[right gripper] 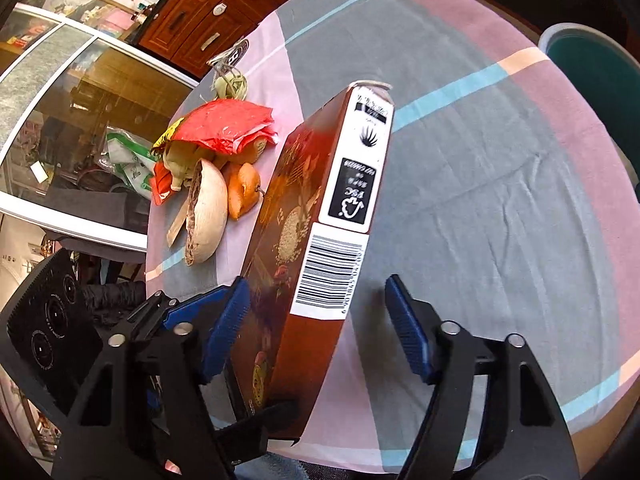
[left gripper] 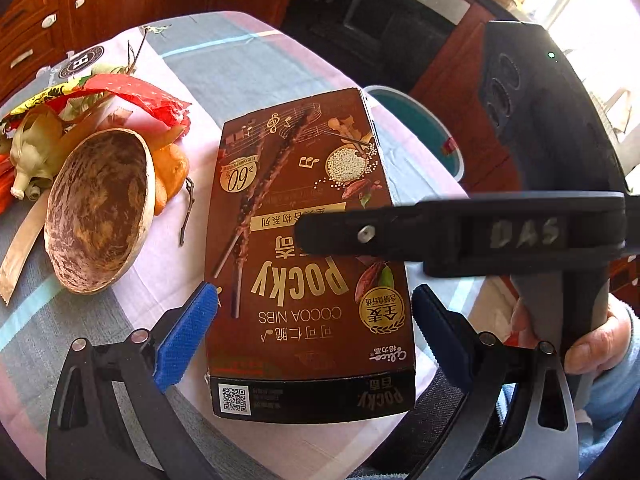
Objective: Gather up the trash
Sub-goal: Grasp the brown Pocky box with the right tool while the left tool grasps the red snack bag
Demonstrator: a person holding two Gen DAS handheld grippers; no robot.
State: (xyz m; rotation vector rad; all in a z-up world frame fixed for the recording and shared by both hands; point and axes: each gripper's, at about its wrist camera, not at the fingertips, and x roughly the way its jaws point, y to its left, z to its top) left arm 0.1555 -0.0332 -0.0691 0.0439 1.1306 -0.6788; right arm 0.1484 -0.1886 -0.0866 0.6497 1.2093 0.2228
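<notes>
— Two grippers flanked the Pocky box (left gripper: 308, 248) on the counter (right gripper: 500, 208)?
— Yes: left gripper (left gripper: 316, 328) and right gripper (right gripper: 320, 332) both gaped wide. Coconut shell (left gripper: 100, 212) lay beside the box.

Left claw (left gripper: 316, 320) and right claw (right gripper: 316, 328) both gape wide, side by side.

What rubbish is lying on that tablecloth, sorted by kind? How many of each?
Brown cardboard Pocky box: 1
Brown coconut shell half: 1
Crumpled red plastic wrapper: 1
Orange peel pieces: 2 at least
Thin dry twig: 1
Total: at least 6
</notes>
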